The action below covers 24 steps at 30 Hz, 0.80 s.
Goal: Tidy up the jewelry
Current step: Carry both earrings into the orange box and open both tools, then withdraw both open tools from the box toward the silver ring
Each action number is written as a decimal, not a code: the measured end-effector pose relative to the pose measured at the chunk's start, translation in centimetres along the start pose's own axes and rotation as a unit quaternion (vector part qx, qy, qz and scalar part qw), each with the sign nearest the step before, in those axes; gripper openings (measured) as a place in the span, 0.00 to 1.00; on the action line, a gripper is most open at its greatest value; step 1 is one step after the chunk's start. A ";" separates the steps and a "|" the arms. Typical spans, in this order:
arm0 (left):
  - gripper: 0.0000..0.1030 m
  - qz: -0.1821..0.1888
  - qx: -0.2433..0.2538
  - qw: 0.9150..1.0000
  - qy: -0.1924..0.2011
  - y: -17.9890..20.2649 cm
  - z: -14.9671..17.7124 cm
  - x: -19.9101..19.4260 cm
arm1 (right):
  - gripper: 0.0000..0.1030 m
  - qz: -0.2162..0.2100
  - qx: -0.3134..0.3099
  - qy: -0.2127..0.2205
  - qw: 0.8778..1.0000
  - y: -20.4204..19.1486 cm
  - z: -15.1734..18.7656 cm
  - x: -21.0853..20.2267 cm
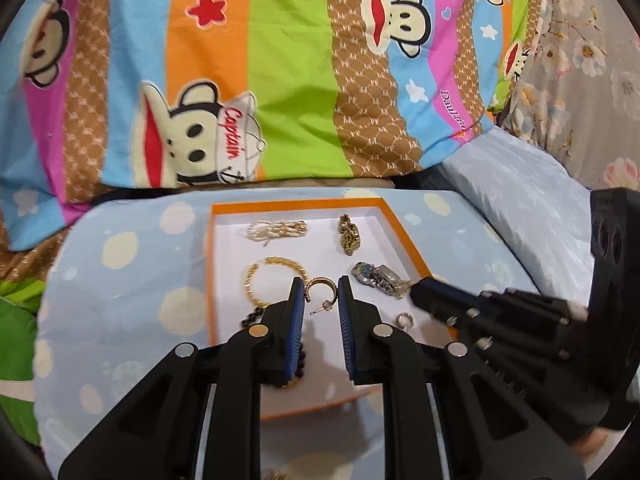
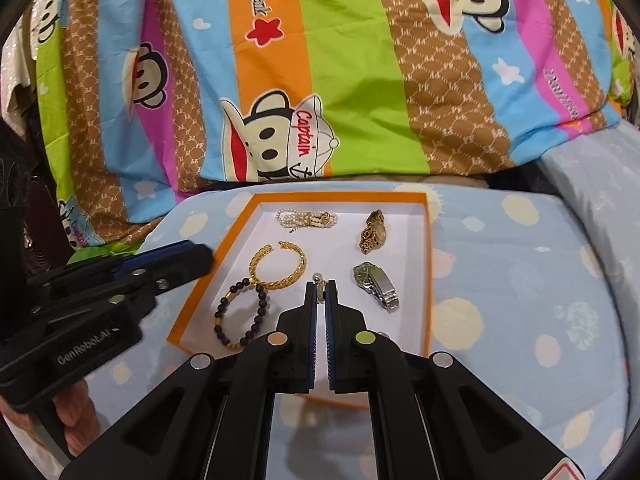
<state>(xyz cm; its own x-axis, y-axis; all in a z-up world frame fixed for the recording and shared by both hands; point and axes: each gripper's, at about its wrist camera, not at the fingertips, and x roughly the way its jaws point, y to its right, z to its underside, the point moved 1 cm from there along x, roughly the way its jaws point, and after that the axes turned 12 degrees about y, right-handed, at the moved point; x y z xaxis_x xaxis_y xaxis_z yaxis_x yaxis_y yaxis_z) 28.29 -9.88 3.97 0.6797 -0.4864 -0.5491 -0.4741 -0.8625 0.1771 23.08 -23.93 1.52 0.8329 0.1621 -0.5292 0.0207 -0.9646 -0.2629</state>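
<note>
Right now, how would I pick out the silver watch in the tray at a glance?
Find the orange-rimmed tray on the spotted blue cushion. Two watches lie along its right side, one behind the other. The silver watch is the nearer one, with a greenish dial and steel band; the gold watch lies behind it.

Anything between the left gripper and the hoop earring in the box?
Nothing visible. The hoop earring lies on the bare floor of the box, seen through the open left gripper. Gold bracelet close on its left, silver watch on its right, right gripper tip by the watch.
</note>
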 end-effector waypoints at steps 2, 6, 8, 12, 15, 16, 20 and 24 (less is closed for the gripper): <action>0.16 -0.002 0.000 1.000 -0.012 0.1 0.4 1.7 | 0.03 -0.001 0.005 -0.009 1.000 0.3 0.4 1.1; 0.16 -0.003 -0.003 0.999 -0.035 0.0 1.7 4.0 | 0.03 -0.001 0.006 -0.028 1.000 0.8 1.5 2.6; 0.16 0.001 -0.006 0.999 -0.046 -0.1 2.2 4.6 | 0.04 0.003 0.002 -0.035 0.999 0.9 1.9 3.0; 0.17 -0.001 -0.005 0.998 -0.057 -0.2 3.1 4.9 | 0.04 0.011 -0.003 -0.039 0.999 1.0 2.4 3.2; 0.30 -0.010 -0.004 0.999 -0.045 -0.4 3.2 4.3 | 0.10 0.027 -0.007 -0.025 0.999 1.2 2.3 2.6; 0.40 -0.010 -0.007 0.999 -0.040 -0.5 3.1 4.0 | 0.12 0.030 -0.007 -0.018 0.999 1.3 2.2 2.1; 0.55 -0.022 -0.028 0.999 0.002 -1.4 1.7 1.1 | 0.22 0.043 -0.008 0.013 0.999 1.4 1.5 -0.2; 0.55 -0.063 -0.017 0.996 0.054 -1.8 0.7 -4.0 | 0.27 0.043 -0.018 0.051 0.998 0.6 1.1 -4.4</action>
<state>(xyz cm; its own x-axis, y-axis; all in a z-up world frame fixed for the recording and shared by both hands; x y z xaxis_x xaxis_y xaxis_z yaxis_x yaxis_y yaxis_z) 26.04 -6.28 5.26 0.7897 -0.3844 -0.4782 -0.3631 -0.9210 0.1408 18.84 -24.99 2.84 0.8846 0.0577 -0.4627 -0.0350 -0.9813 -0.1891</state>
